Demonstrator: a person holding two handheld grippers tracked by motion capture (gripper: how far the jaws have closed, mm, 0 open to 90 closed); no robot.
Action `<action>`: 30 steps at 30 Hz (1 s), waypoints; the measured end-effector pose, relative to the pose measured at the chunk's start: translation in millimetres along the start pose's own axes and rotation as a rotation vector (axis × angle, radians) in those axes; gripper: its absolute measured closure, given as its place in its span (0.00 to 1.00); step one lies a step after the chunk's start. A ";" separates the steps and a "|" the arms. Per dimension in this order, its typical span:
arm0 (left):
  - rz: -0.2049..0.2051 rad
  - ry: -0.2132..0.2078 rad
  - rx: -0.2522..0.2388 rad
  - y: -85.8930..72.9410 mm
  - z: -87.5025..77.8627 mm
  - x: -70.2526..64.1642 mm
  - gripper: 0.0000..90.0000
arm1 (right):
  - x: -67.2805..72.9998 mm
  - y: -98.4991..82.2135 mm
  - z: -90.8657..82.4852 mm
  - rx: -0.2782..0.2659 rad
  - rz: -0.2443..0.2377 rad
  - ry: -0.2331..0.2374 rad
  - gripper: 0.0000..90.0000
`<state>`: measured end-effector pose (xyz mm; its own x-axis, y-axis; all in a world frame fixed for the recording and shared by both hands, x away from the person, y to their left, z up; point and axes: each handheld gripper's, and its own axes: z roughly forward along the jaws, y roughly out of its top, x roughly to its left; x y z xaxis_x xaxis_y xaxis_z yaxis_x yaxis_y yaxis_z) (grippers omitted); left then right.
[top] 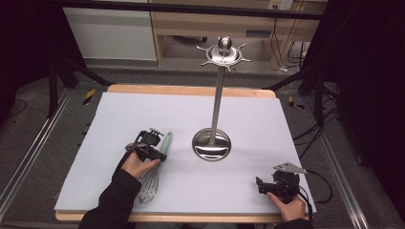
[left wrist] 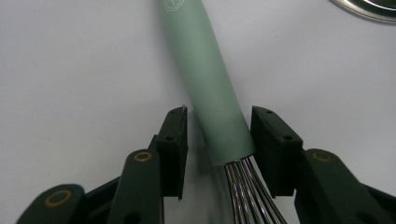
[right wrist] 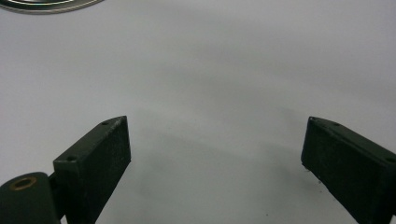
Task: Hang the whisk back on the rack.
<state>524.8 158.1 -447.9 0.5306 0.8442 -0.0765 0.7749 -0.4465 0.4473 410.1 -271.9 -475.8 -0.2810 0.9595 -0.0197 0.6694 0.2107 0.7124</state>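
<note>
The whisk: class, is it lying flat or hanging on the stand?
Lying flat. The whisk rests on the white table cover, green handle toward the empty stand.

You are working in a lab set up for recording, not in a home kitchen. Your bench [top: 191, 90] is a wooden top covered by a plain pale sheet [top: 143, 119], and it stands inside a frame of black metal bars [top: 191, 9] with dark curtains [top: 367, 95] on both sides. Cables [top: 310, 133] trail over the grey floor [top: 38, 124]. Behind the frame stands light wooden shelving [top: 210, 24] beside a white panel [top: 110, 33].
</note>
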 end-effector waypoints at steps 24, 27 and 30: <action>-0.047 -0.005 0.012 1.9 4.1 -1.4 0.71 | 0.6 0.0 1.0 0.008 -0.009 0.006 0.10; -0.034 -0.011 0.014 1.6 2.5 -3.3 0.72 | 0.8 0.1 1.2 0.009 -0.005 0.006 0.10; -0.025 -0.009 -0.002 1.2 -1.1 -5.8 0.73 | 0.9 0.0 1.5 0.013 -0.008 0.008 0.10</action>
<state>522.2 153.0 -446.0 0.5139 0.8524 -0.0962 0.7875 -0.4243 0.4470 411.0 -270.7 -476.9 -0.2919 0.9563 -0.0190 0.6760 0.2203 0.7032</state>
